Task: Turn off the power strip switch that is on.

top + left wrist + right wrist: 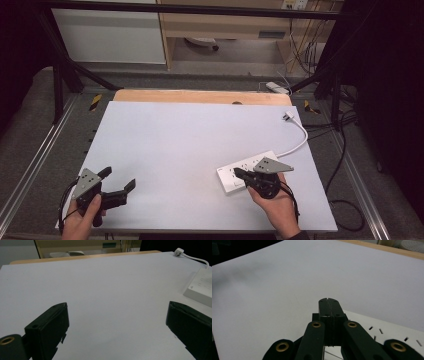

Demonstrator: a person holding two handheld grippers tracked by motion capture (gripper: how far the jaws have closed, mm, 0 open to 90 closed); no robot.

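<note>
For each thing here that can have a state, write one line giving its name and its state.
Left gripper: jaws open, holding nothing.
Right gripper: jaws shut, empty, over the power strip.
Power strip: flat on the table, sockets visibly empty.
Plug: unplugged, lying on the table.

White power strip (246,171), white cable (299,141), pale grey table (190,145), black grippers, wood strip (200,96)

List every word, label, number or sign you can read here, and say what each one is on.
No text can be read.
Power strip: faint grey marks near its edge in the left gripper view, too small to read.
Label plate on the wooden cabinet: blurred.
Yellow-and-black markers on the frame: stripes, no words.
</note>
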